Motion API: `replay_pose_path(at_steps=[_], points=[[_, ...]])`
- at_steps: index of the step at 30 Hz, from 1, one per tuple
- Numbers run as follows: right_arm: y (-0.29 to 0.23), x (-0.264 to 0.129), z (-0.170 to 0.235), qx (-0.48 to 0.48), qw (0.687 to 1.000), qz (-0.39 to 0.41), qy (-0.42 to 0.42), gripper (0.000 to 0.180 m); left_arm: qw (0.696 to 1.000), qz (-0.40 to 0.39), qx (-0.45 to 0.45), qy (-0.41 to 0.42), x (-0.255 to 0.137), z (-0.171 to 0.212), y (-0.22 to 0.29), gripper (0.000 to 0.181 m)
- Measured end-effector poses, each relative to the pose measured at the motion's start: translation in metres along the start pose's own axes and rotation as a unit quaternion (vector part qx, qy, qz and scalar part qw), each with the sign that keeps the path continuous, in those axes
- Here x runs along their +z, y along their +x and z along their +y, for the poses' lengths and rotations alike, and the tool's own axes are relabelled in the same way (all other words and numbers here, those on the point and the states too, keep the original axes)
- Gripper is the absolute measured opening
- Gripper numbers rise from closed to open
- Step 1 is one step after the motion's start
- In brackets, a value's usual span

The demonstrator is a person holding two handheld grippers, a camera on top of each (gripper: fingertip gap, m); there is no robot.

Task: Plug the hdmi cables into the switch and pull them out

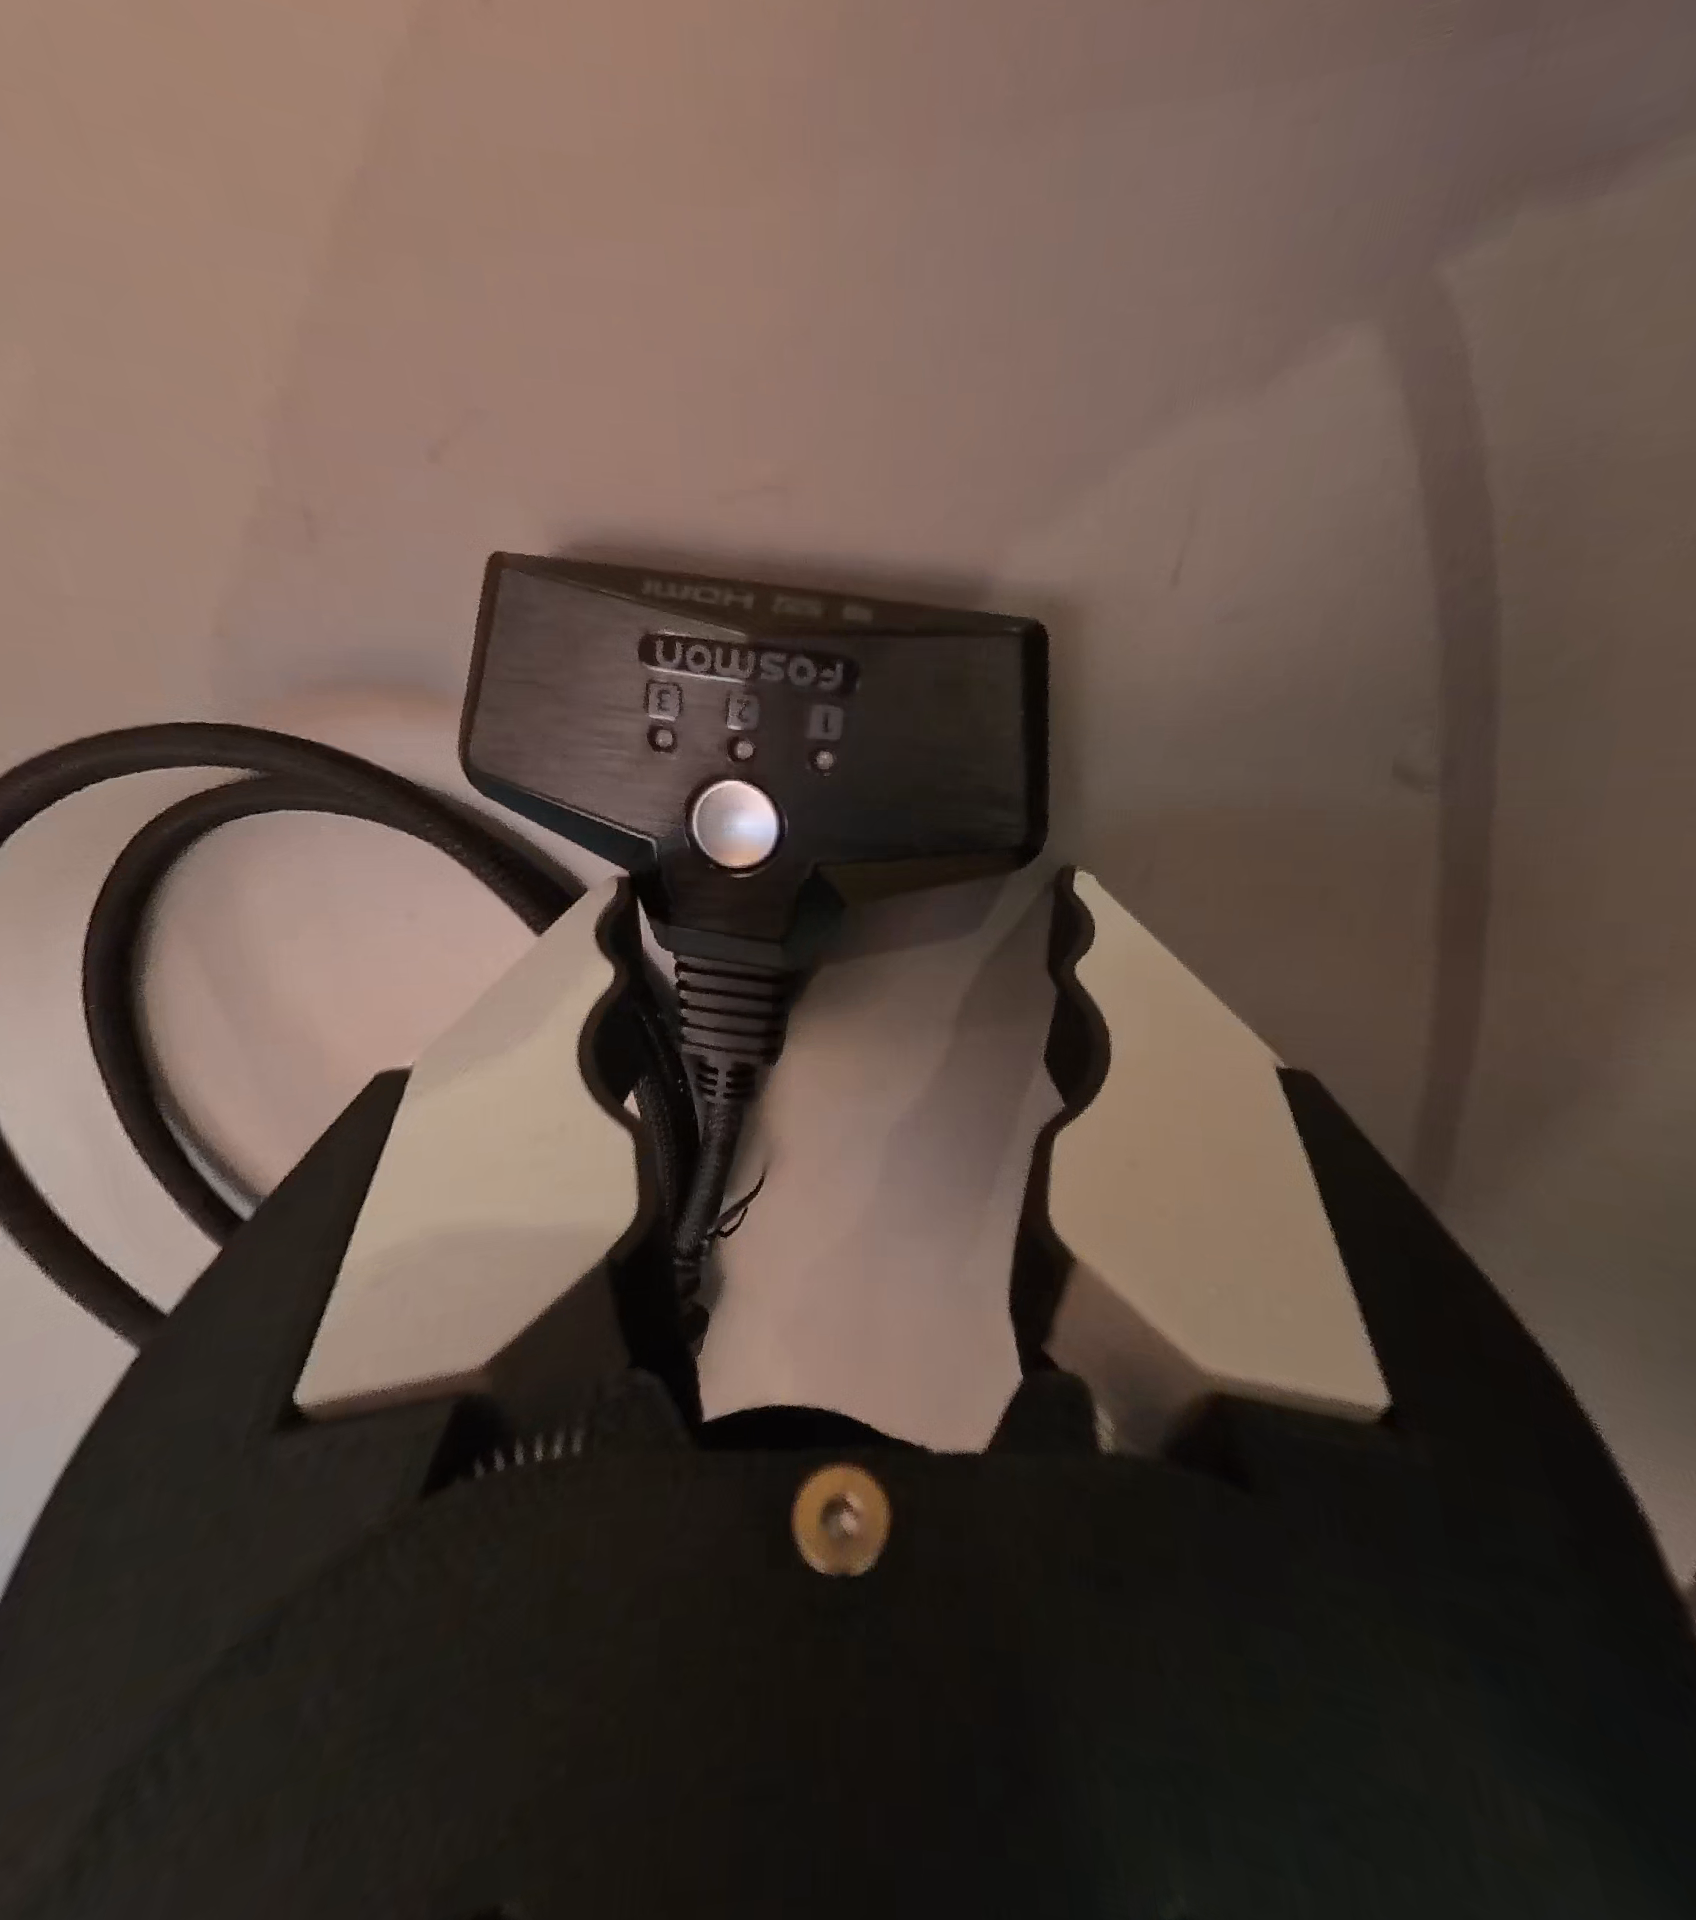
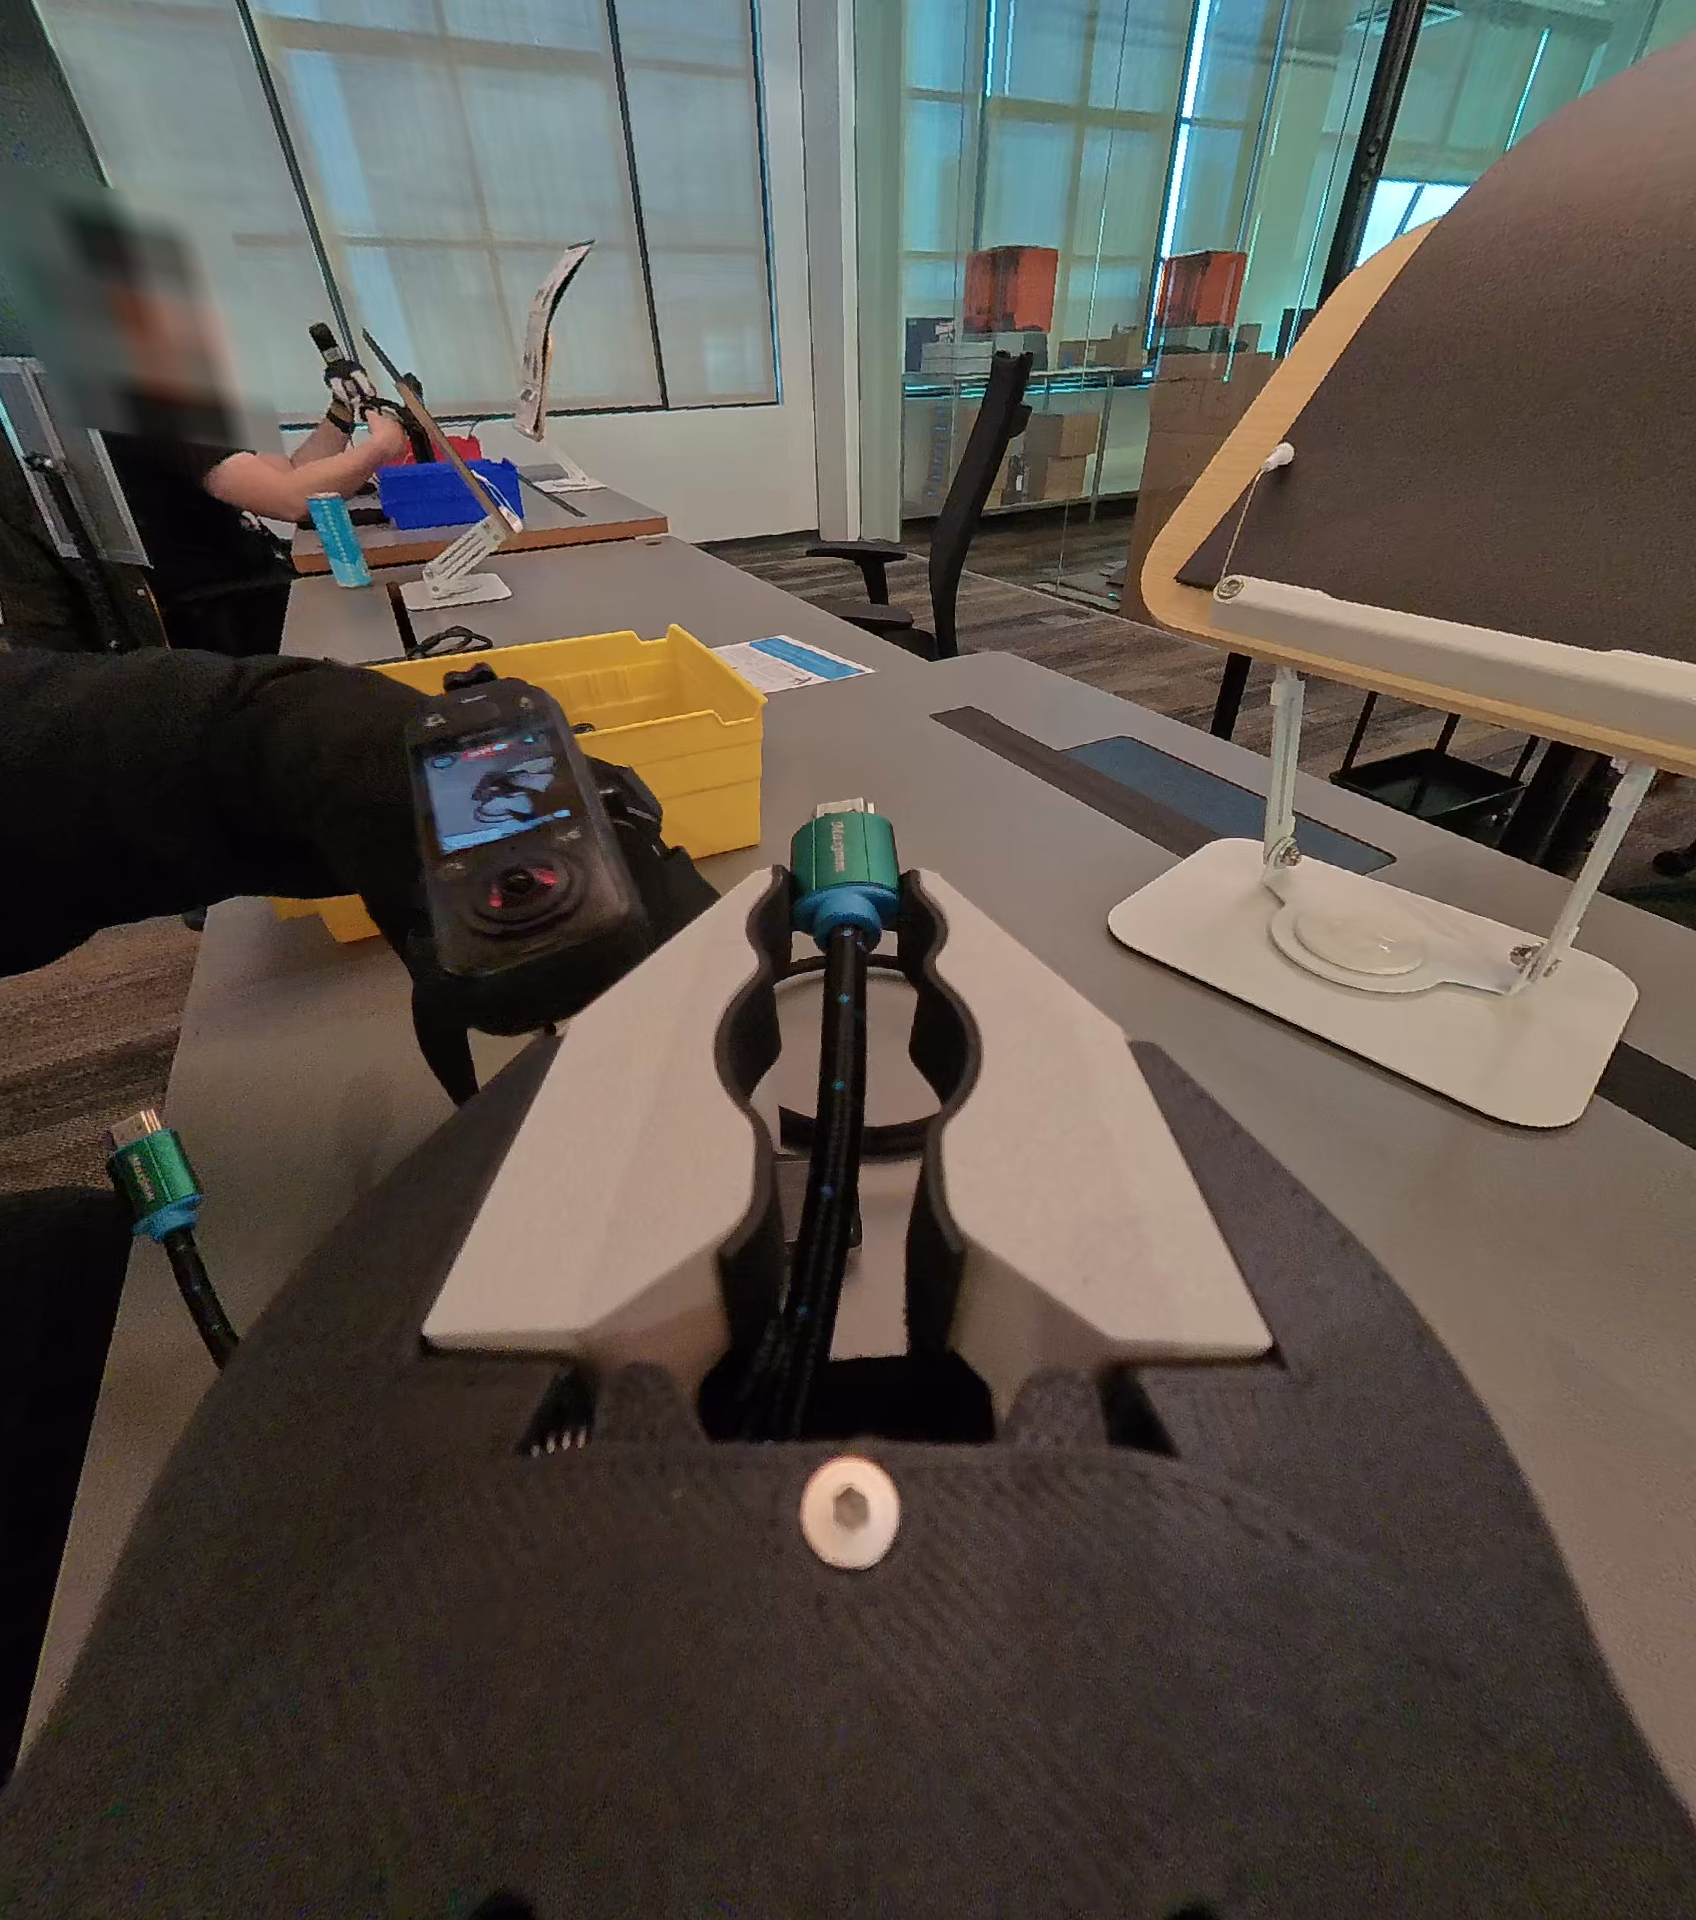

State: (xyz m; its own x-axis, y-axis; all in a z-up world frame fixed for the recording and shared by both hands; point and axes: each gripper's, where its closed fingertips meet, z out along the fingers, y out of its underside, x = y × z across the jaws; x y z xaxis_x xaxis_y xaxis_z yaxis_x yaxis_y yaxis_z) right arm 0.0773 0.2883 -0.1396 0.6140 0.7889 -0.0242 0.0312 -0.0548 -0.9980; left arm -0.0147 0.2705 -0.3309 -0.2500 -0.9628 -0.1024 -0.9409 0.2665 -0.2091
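Your left gripper (image 1: 849, 894) spread apart behind the lettered black switch (image 1: 756, 727) at twelve o'clock, your right gripper (image 2: 844, 894) clamping a green-collared HDMI plug (image 2: 842, 854), yellow bin (image 2: 662, 727) at eleven o'clock, contents unclear.

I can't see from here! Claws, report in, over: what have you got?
Left claw open, straddling the switch tail cable. Right claw shut on green HDMI plug, held up off the table. Second plug loose at left. Nothing blocking seen.

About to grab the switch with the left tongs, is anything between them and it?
Nothing visible blocks it. The left tongs sit open just short of the switch, and only its own black cable runs between the fingers.
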Motion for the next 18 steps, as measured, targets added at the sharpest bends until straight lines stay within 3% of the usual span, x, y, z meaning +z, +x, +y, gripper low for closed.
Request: replay_pose_path(at_steps=[6,8,10,18], points=[[-0.001,0.0,-0.001,0.0,1.0,-0.001,0.001,0.018,0.998,0.05,-0.026,0.018,0.004,0.0,-0.004,0.071],[-0.002,0.0,-0.001,-0.001,1.0,-0.002,0.0,0.018,0.998,0.048,-0.022,0.017,0.004,0.001,-0.007,0.065],[-0.003,0.0,-0.001,-0.003,1.0,-0.002,-0.001,0.017,0.998,0.047,-0.025,0.021,0.003,0.001,-0.009,0.048],[-0.001,-0.002,0.001,-0.001,1.0,-0.002,-0.002,0.018,0.998,0.028,-0.026,0.043,0.003,0.0,-0.01,0.037]])
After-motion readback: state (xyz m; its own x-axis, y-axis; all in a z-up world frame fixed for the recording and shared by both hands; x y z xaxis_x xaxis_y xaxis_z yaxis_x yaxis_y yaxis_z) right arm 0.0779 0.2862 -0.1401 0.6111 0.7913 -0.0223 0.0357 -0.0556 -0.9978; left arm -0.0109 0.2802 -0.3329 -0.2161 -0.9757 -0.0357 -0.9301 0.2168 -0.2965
